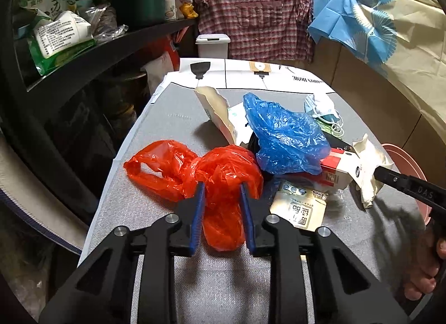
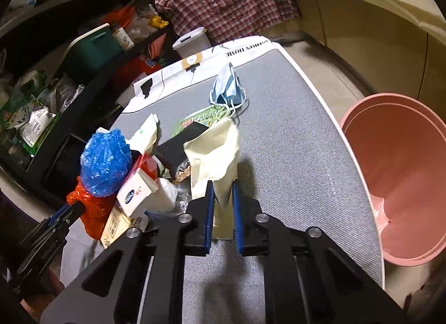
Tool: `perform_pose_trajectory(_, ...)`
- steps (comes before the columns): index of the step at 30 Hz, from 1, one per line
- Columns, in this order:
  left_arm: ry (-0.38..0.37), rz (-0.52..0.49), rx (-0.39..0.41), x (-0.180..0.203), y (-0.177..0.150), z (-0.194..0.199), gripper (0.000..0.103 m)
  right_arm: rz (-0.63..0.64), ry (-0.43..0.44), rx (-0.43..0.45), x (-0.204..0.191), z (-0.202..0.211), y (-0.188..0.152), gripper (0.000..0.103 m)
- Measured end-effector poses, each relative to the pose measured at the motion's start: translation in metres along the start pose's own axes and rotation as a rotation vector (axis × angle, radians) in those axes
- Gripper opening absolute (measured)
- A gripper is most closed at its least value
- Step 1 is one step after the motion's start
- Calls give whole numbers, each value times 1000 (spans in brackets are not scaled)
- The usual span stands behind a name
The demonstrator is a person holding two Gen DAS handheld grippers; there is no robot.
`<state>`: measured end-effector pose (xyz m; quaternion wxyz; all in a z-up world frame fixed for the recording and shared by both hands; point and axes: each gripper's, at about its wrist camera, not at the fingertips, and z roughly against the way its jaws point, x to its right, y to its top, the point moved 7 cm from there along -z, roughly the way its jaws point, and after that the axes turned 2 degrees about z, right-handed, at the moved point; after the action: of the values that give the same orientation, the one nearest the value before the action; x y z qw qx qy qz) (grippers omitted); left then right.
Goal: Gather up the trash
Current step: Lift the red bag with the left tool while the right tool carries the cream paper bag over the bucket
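Observation:
A heap of trash lies on the grey table mat point(image 1: 167, 117). My left gripper point(image 1: 221, 184) is shut on a crumpled red plastic bag point(image 1: 223, 168), pinched between its blue pads. Behind it sit a blue plastic bag point(image 1: 284, 140), a red-and-white carton point(image 1: 337, 170) and a printed pouch point(image 1: 298, 207). My right gripper point(image 2: 222, 183) is shut on a cream paper wrapper point(image 2: 214, 151) that stands up between its pads. The same wrapper point(image 1: 368, 162) shows at the right of the left wrist view. A face mask point(image 2: 227, 87) lies further back.
A pink bin point(image 2: 404, 173) stands below the table's right edge. Black shelves point(image 1: 83, 59) packed with goods run along the left. A small white lidded bin point(image 1: 213, 45) stands beyond the table's far end, in front of a hanging plaid shirt point(image 1: 256, 17).

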<state>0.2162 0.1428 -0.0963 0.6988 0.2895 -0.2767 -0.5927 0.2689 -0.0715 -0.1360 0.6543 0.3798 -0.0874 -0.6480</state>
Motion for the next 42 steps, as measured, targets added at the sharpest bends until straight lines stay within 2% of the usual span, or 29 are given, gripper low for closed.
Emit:
perform_pose_trajectory(12, 26, 9, 61, -4, 14, 47, 20, 69, -18, 91, -1, 62, 10, 9)
perform_pose_trajectory(20, 7, 36, 115, 0, 26, 82, 20, 106, -56, 127, 3, 110, 22, 9)
perform_pose_trajectory(29, -57, -7, 161, 40, 36, 106, 20, 157, -123, 187, 29, 158, 43, 9)
perform_pose_trajectory(42, -126, -57, 166, 91, 43, 107, 20, 153, -215, 257, 88, 202, 71, 9)
